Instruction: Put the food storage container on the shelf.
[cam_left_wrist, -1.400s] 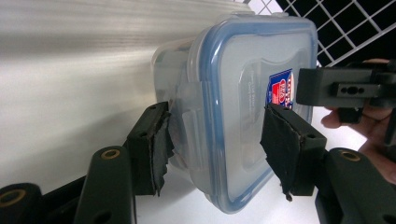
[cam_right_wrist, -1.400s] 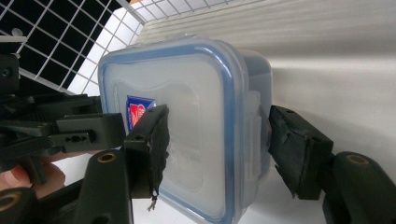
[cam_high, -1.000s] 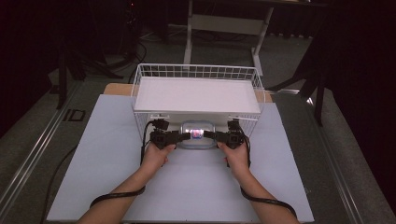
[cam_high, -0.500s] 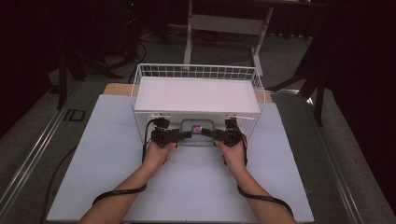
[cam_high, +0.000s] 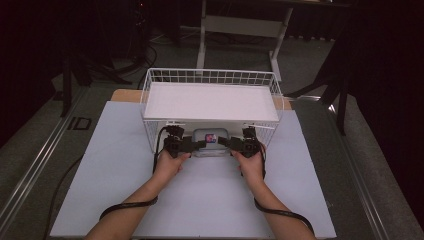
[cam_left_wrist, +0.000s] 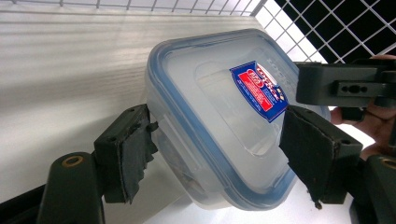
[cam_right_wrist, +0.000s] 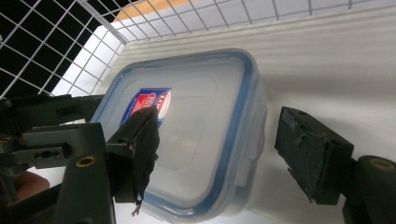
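From the person's side of the table (cam_high: 120, 200), the left gripper (cam_high: 196, 145) sits at about nine o'clock of the clear plastic container (cam_high: 211, 141), just beneath the near edge of the white wire basket (cam_high: 150, 100). In the left gripper view the container (cam_left_wrist: 219, 116), with its blue-rimmed lid and red and blue label, lies tilted between the two black jaws. Those jaws have just been opening: the left pad (cam_left_wrist: 133, 149) meets the container's side wall, while the right pad (cam_left_wrist: 313, 149) stands at the lid's edge, and whether it presses I cannot tell.

The right gripper (cam_high: 226, 142) comes in at three o'clock. In the right gripper view its jaws are released: the left pad (cam_right_wrist: 142, 149) lies over the lid of the container (cam_right_wrist: 205, 135) near the label, and the right pad (cam_right_wrist: 310, 154) stands just clear of the container's side.
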